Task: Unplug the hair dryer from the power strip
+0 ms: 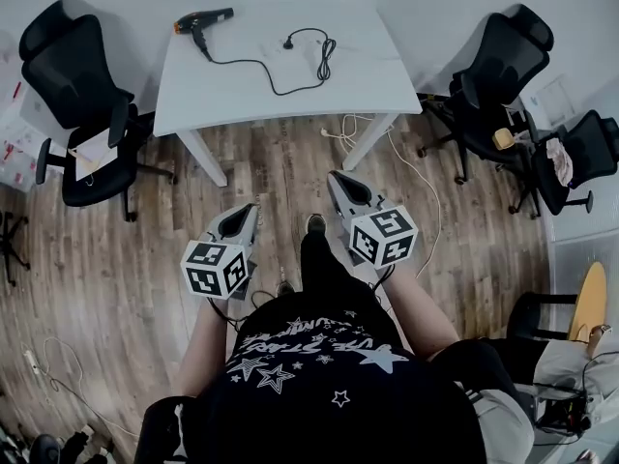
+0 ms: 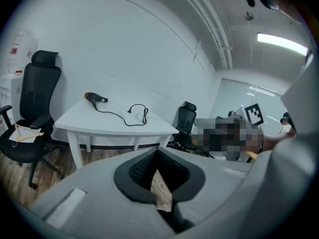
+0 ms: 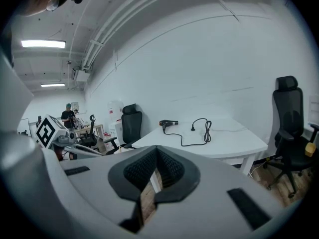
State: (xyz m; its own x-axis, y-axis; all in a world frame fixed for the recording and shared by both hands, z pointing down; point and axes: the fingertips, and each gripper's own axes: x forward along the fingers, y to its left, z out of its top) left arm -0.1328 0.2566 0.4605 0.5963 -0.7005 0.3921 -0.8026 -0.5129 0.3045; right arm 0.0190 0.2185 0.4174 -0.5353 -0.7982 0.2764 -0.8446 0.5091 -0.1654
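A black hair dryer (image 1: pixel 203 19) with an orange nozzle lies at the far left of a white table (image 1: pixel 368 75). Its black cord (image 1: pixel 280 77) runs right across the tabletop to a loose coil. The plug (image 1: pixel 288 43) lies free on the tabletop, in no socket. I see no power strip on the table. My left gripper (image 1: pixel 250 209) and right gripper (image 1: pixel 334 177) hang side by side over the wooden floor, well short of the table. Both are shut with nothing between the jaws. The dryer (image 2: pixel 94 98) (image 3: pixel 168 124) shows far off in both gripper views.
Black office chairs stand left of the table (image 1: pixel 82 104) and to its right (image 1: pixel 503 75) (image 1: pixel 580 153). Pale cables (image 1: pixel 343 133) trail on the floor under the table's front edge. A small white strip with a cable (image 1: pixel 32 361) lies on the floor at lower left. A seated person (image 1: pixel 571 365) is at lower right.
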